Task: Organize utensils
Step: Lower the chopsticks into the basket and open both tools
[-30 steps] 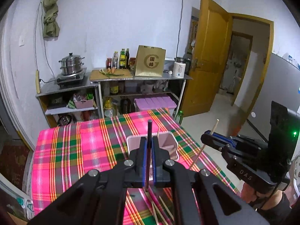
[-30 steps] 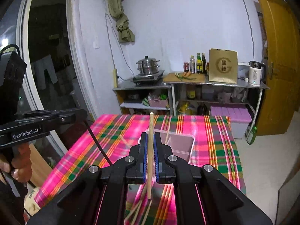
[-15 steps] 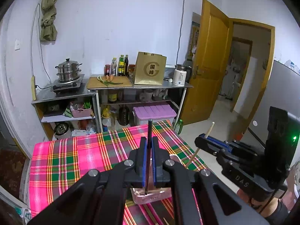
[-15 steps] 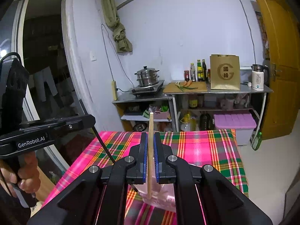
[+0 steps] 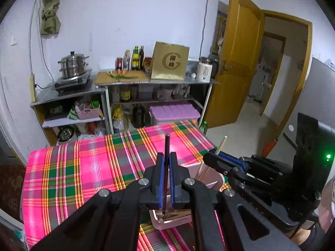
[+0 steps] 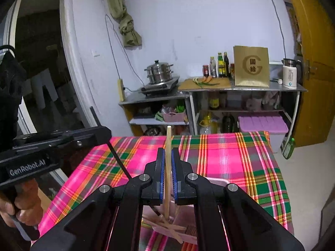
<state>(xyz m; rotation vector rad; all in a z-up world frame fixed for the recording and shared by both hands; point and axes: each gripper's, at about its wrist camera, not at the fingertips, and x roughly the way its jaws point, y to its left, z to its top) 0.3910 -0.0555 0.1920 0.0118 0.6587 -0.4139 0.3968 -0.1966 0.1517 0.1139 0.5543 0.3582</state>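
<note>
Both grippers advanced over pink holder [image 5: 167, 221], formerly ahead. Left gripper [image 5: 165, 179]: level, pinching upright black chopstick [image 5: 166, 163]; casing reads "GenRobot.AI". Right gripper [image 6: 167, 175]: level, pinching upright wooden chopstick [image 6: 168, 167]. Holder: beneath both tips, near tablecloth's [image 5: 83, 167] right edge.

The tablecloth [image 5: 88, 167] is a bright pink plaid crossed by green, orange and white stripes. The left gripper [image 5: 165, 179], black with blue pads, clasps a black chopstick [image 5: 166, 154]; the right gripper [image 6: 168, 177], likewise black and blue, clasps a pale wooden chopstick [image 6: 168, 146]. Under them sits a pale pink holder [image 5: 167, 222] with tan sticks inside.
</note>
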